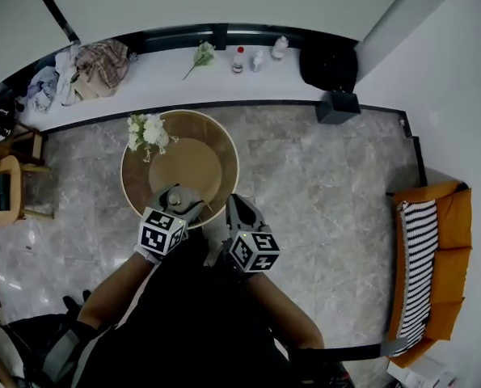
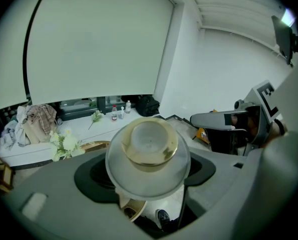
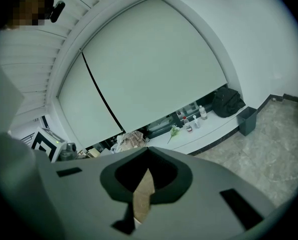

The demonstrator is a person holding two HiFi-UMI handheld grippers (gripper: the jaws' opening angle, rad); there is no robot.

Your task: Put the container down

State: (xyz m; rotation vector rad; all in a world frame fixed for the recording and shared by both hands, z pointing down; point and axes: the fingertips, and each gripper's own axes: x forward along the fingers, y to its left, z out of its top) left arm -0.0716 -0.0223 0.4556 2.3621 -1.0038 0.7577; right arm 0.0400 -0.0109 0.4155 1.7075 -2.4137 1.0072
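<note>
A round container (image 2: 147, 149) with a gold rim and a pale frosted body fills the middle of the left gripper view, held between the grey jaws. My left gripper (image 2: 147, 166) is shut on it. In the head view the left gripper (image 1: 181, 200) holds the container (image 1: 178, 196) over the near edge of the round wooden table (image 1: 224, 148). My right gripper (image 1: 234, 207) hangs just to the right of it at the table's front rim. In its own view the right gripper (image 3: 147, 153) is shut with nothing in it, and only a sliver of wood shows through the gap.
White flowers (image 1: 147, 130) stand at the table's far left. A white ledge (image 1: 167, 79) behind carries small bottles (image 1: 238, 59), a flower sprig (image 1: 201, 53), piled clothes (image 1: 94, 63) and a black bag (image 1: 327, 61). A dark bin (image 1: 337, 106), an orange sofa (image 1: 442, 265) and a wooden chair (image 1: 6, 188) surround the marble floor.
</note>
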